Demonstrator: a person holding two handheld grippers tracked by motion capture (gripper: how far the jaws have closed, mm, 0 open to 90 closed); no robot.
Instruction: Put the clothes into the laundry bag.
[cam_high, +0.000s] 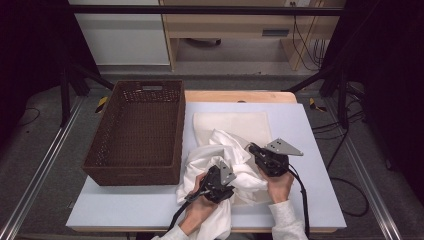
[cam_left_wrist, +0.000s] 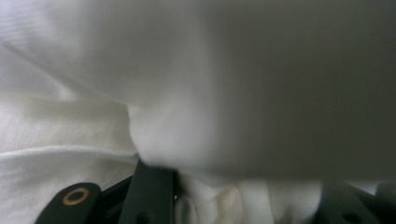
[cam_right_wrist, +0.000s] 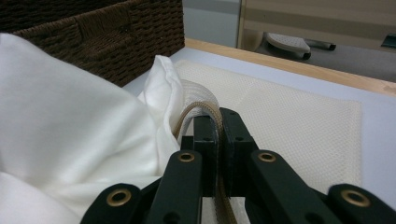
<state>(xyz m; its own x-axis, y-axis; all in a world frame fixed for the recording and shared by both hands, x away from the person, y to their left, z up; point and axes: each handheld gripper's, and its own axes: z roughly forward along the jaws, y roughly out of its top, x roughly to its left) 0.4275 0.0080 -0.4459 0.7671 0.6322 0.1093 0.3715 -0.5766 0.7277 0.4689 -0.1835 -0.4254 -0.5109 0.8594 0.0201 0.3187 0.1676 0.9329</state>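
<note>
White cloth (cam_high: 220, 165) lies bunched on the worktop (cam_high: 300, 150) right of the basket (cam_high: 137, 130), its long axis running near to far. Your right hand-held gripper (cam_right_wrist: 218, 122) is clamped on its banded edge. Your left hand-held gripper (cam_high: 218, 182) is buried in folds; I cannot tell its state.
</note>
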